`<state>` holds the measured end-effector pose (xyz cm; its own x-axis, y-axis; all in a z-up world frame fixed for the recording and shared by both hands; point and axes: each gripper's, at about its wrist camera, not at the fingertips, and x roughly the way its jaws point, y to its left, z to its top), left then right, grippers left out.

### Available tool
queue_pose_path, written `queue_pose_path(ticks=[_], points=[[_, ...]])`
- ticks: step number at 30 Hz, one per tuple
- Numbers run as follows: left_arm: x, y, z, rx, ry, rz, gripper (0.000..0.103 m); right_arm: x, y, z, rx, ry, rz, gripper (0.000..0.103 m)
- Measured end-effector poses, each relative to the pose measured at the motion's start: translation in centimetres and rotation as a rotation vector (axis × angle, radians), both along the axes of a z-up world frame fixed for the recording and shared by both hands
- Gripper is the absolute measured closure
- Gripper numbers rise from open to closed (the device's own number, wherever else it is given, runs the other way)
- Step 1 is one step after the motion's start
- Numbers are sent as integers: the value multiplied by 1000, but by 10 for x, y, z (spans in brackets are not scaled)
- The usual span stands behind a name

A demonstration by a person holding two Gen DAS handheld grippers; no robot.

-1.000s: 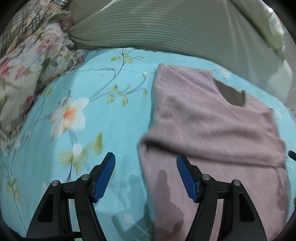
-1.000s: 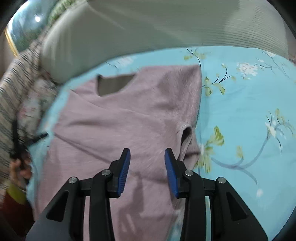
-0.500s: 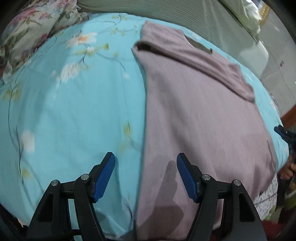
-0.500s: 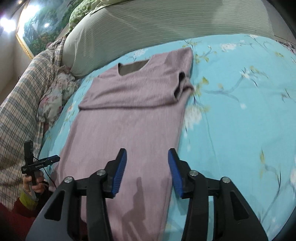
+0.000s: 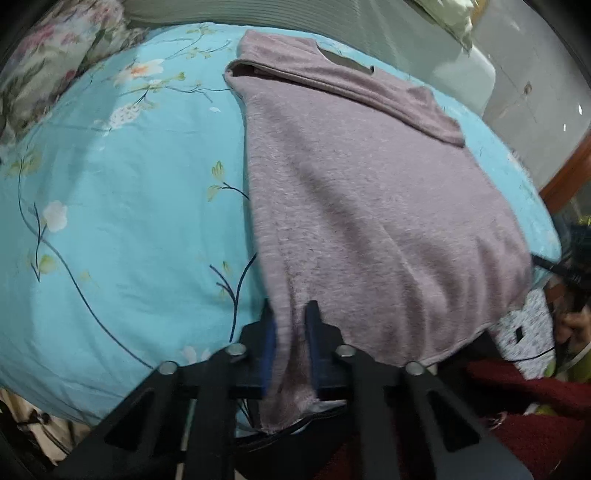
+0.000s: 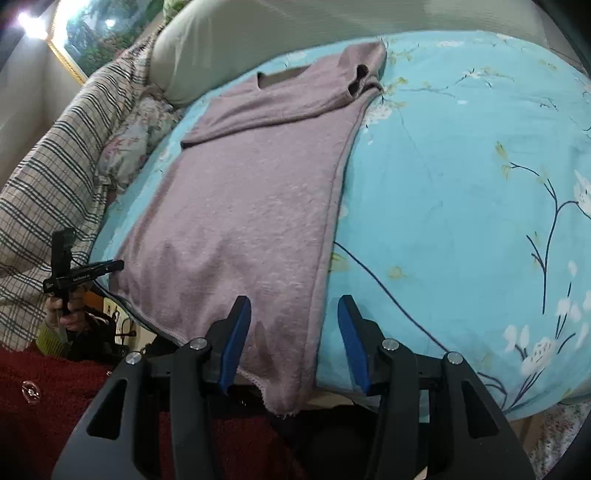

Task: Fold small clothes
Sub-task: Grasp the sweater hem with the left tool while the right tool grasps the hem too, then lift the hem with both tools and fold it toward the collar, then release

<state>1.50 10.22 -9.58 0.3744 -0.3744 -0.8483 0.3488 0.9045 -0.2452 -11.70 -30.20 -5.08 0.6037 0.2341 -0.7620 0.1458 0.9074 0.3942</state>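
while the mauve knit top (image 5: 369, 192) lies flat along the turquoise floral bedsheet (image 5: 122, 206) with its neckline toward the grey ribbed headboard cushion (image 6: 258, 33) and both sleeves folded across its chest, the hem hangs over the near edge of the bed. the left gripper (image 5: 290, 332) has just been closing and now pinches the hem corner on the sheet's open side, with a fold of knit bunched tight between its blue pads. the right gripper (image 6: 293, 332) stands about half open at the other hem corner; the fabric edge lies between its fingers, but the pads are clear of it and hold nothing. a striped plaid blanket (image 6: 55, 173) and a floral pillow (image 6: 136, 140) sit beside the top, on the side away from the open sheet. below the hem a dark red garment (image 6: 40, 402) shows, and a hand (image 6: 68, 306) grips a black handle near the blanket.
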Motion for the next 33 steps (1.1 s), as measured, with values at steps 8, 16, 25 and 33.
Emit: queue_pose_path(ticks=[8,16,25,33], points=[[-15,46,22,-61,-35,93,100,-10,5,-1,32,-8,77,53],[-2,46,-4,-118,75,67,70,-19,-3,-26,207,2,140,53],[-7,28,-7,-125,86,-56,89,-11,14,-47,277,6,176,93],[-18,35,18,-225,10,-42,99,-7,13,-2,335,-150,194,96]])
